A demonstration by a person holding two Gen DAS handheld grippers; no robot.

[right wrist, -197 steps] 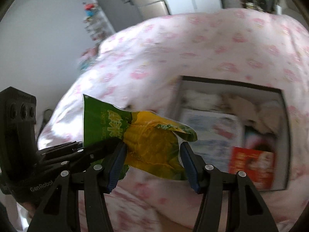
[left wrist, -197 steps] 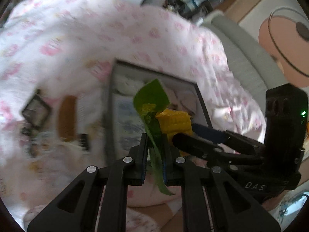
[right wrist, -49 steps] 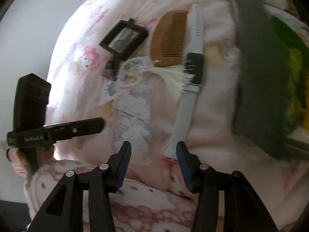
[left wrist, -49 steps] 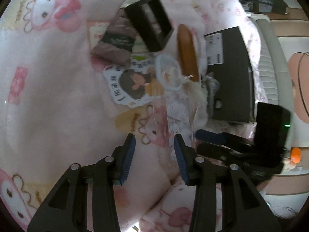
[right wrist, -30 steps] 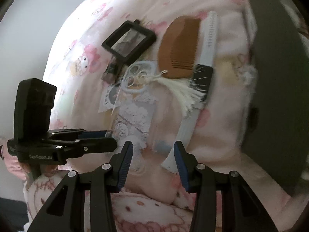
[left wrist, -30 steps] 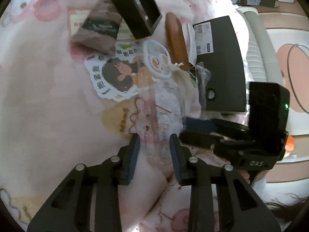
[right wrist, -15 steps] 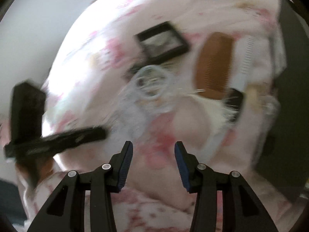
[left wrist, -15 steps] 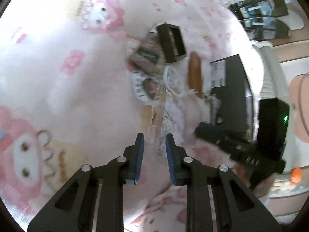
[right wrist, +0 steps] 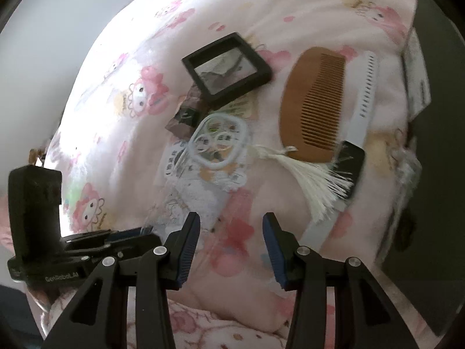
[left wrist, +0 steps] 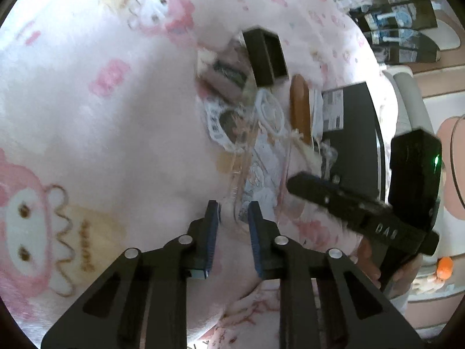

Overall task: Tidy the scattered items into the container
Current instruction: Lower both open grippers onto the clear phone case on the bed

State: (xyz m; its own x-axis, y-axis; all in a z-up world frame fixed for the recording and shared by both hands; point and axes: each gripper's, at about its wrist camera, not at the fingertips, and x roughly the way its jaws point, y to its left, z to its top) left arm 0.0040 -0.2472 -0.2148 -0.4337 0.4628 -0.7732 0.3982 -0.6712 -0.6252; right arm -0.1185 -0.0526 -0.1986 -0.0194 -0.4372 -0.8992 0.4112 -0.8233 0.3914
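Scattered items lie on a pink cartoon-print blanket (right wrist: 122, 67): a clear sticker sleeve (right wrist: 200, 195), a white ring frame (right wrist: 218, 142), a wooden comb (right wrist: 314, 101), a white tassel (right wrist: 308, 174), a white watch strap (right wrist: 360, 116) and a black frame box (right wrist: 226, 68). The dark container (right wrist: 436, 160) is at the right edge. My left gripper (left wrist: 232, 218) is narrowly open, its pads either side of the sleeve's near edge (left wrist: 255, 180). My right gripper (right wrist: 231, 235) is open and empty above the blanket just right of the sleeve.
A small brown packet (right wrist: 186, 113) lies under the frame box. In the left wrist view the container (left wrist: 351, 133) lies right of the comb (left wrist: 299, 107), with a grey sofa edge (left wrist: 412, 99) and floor beyond.
My left gripper has narrowed and closed in on the sleeve's near edge. My right gripper has swung left from the watch strap toward the sleeve, staying open.
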